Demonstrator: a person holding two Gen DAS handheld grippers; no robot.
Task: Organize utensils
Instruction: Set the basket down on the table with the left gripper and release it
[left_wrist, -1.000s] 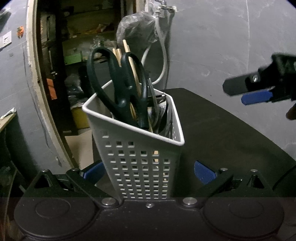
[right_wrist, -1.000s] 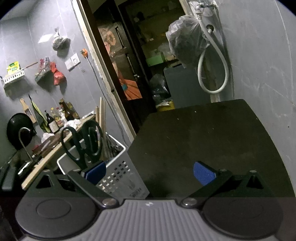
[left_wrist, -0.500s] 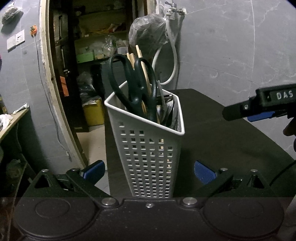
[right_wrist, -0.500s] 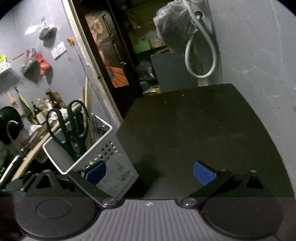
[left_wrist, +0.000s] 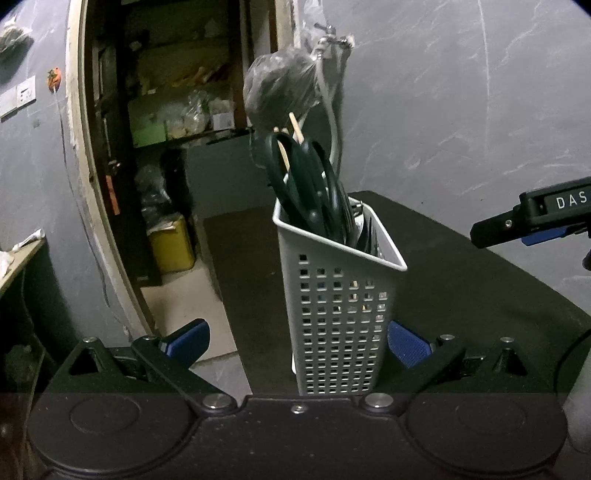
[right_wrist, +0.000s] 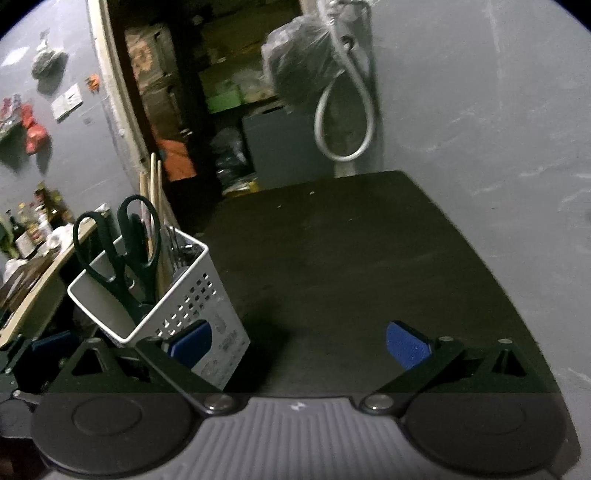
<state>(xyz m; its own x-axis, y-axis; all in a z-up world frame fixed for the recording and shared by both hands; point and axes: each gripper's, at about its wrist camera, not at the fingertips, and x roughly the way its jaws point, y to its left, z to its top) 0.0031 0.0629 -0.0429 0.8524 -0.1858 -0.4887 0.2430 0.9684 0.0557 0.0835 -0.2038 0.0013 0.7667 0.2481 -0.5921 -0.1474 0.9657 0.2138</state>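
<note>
A white perforated utensil caddy (left_wrist: 340, 317) stands upright near the left edge of the black table (left_wrist: 461, 295). It holds black-handled scissors (left_wrist: 310, 192), wooden chopsticks (left_wrist: 295, 129) and some metal cutlery. My left gripper (left_wrist: 295, 339) is open and wide around the caddy's base, with its right pad (left_wrist: 406, 343) close beside the caddy wall. In the right wrist view the caddy (right_wrist: 166, 299) with the scissors (right_wrist: 118, 251) sits at the left, and my right gripper (right_wrist: 295, 343) is open over bare tabletop. The right gripper (left_wrist: 495, 230) also shows at the right edge of the left wrist view.
A grey wall runs along the table's right and far sides, where a tap with a hose (right_wrist: 343, 122) and a hanging plastic bag (right_wrist: 299, 70) are fixed. Left of the table lie a doorway (left_wrist: 166, 147) to a storeroom and a wooden shelf with bottles (right_wrist: 29, 236).
The caddy has shifted from the middle of the left wrist view toward its right pad and looks farther off. In the right wrist view the caddy has come further into view.
</note>
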